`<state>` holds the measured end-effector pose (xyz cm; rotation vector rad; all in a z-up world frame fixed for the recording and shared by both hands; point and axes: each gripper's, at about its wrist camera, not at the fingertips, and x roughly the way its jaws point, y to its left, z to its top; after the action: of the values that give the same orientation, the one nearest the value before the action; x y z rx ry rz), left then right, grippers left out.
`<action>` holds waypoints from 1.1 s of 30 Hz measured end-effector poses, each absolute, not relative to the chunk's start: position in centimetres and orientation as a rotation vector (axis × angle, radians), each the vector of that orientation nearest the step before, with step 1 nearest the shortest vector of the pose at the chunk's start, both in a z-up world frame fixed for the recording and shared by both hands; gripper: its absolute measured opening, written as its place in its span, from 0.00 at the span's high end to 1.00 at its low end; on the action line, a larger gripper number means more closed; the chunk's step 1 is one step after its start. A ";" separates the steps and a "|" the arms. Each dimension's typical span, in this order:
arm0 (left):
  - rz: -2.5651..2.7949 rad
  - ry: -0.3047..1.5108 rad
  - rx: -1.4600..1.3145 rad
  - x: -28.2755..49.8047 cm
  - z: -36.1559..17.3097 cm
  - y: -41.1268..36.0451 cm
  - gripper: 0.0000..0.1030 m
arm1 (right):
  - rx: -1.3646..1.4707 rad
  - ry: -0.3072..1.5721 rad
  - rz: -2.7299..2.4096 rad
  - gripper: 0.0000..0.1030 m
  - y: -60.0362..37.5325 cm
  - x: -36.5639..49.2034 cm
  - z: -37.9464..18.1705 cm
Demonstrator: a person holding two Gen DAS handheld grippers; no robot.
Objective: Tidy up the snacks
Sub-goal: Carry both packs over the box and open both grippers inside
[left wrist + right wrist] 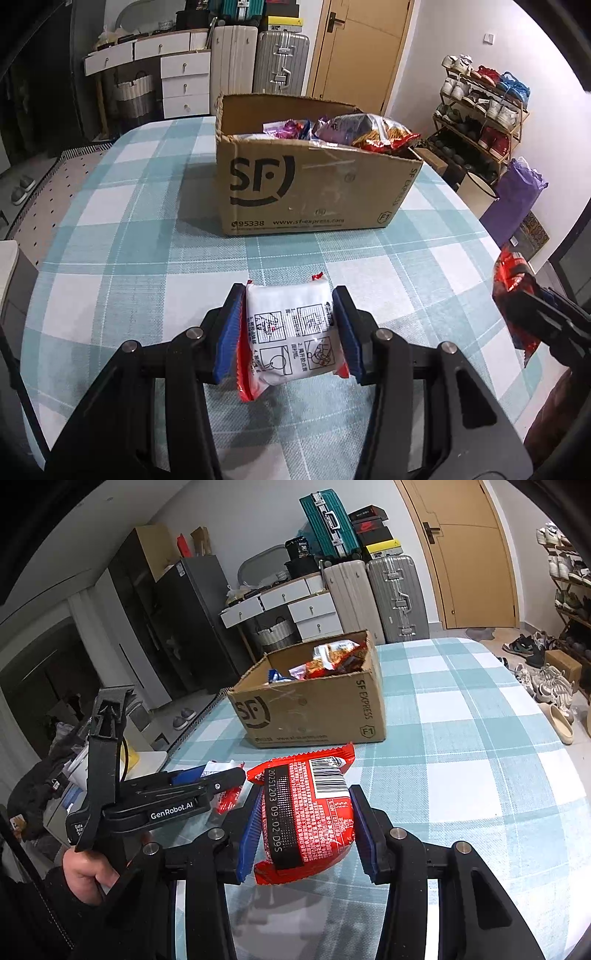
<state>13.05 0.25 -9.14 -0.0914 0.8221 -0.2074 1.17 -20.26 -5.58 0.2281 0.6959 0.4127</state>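
Note:
My left gripper (286,295) is shut on a white snack packet (291,332) with red edges and printed diagrams, held above the checked tablecloth. My right gripper (304,794) is shut on a red snack packet (310,812) with a barcode and date print. Ahead stands an open cardboard box (306,184) marked SF, with several snack bags (354,133) inside. In the right wrist view the box (314,709) lies ahead to the left, and the left gripper (236,775) with its packet sits just left of mine. The right gripper with the red packet (513,291) shows at the left view's right edge.
A table with a teal and white checked cloth (129,221) carries the box. Suitcases (258,62), white drawers (184,85) and a wooden door (362,48) stand behind. A shoe rack (480,107) and a purple bag (517,199) are to the right. A hand (88,875) holds the left gripper's handle.

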 end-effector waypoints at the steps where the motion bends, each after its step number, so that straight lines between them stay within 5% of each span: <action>1: -0.208 0.818 -0.093 12.8 -8.8 0.5 0.57 | 0.230 0.694 0.416 0.56 -20.2 1.1 -5.4; 33: -0.262 0.702 -0.048 18.8 2.6 2.3 0.56 | 0.208 0.586 0.516 0.56 -18.2 9.6 4.3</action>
<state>18.77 2.33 2.60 -0.0483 0.7018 -0.2618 9.62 -18.21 4.26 0.2078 0.5861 0.5165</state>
